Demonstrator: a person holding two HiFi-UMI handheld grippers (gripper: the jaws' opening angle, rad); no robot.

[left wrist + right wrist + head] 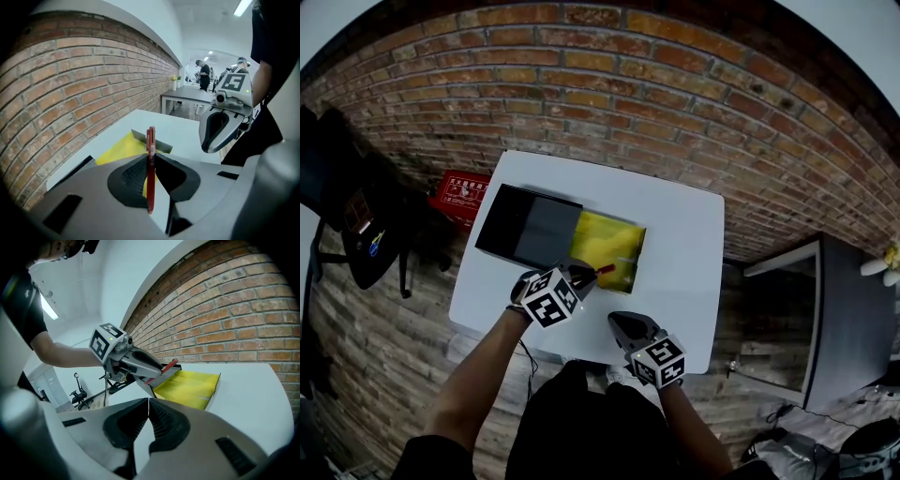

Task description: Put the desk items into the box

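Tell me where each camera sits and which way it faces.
Head view: on the person's head, looking steeply down at the white table and open yellow box; both forearms, left gripper and right gripper show.
Left gripper view: on the left gripper, looking along its jaws, shut on a red pen, toward the box; the right gripper shows at right.
Right gripper view: on the right gripper, jaws together and empty, facing the brick wall; the left forearm shows.
Shared: both gripper views show the box and the other gripper.

Left claw [151, 164] tight on a red pen [150, 140]; right claw [148, 409] pressed together, empty
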